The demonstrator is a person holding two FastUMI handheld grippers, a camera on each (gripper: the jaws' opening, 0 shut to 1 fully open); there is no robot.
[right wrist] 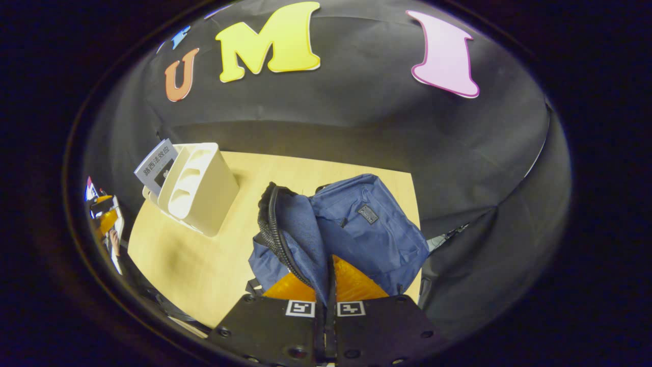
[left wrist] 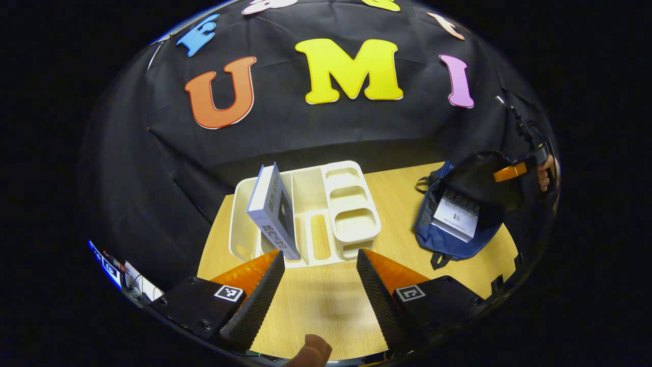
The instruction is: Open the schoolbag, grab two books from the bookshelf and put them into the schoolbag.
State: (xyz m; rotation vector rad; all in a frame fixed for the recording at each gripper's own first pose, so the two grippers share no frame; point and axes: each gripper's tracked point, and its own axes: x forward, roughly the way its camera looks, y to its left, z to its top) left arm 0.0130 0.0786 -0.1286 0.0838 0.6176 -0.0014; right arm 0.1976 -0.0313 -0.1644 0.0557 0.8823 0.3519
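Observation:
The white bookshelf (left wrist: 351, 204) stands on the table, with one grey-and-white book (left wrist: 275, 211) leaning upright in its left slot. My left gripper (left wrist: 318, 285) is open just in front of the shelf, nothing between its fingers. To the right lies the blue schoolbag (left wrist: 448, 244), open, with a white book (left wrist: 456, 214) lying inside it. In the right gripper view, my right gripper (right wrist: 329, 265) is shut on the schoolbag's (right wrist: 367, 224) opened flap and holds it up. The bookshelf (right wrist: 196, 188) and its book (right wrist: 155, 165) stand to the left.
The wooden table (left wrist: 326, 306) has bare room between shelf and bag. The booth's black cloth wall closes in behind and on both sides. A fingertip (left wrist: 310, 351) of the holding hand shows at the bottom of the left gripper view.

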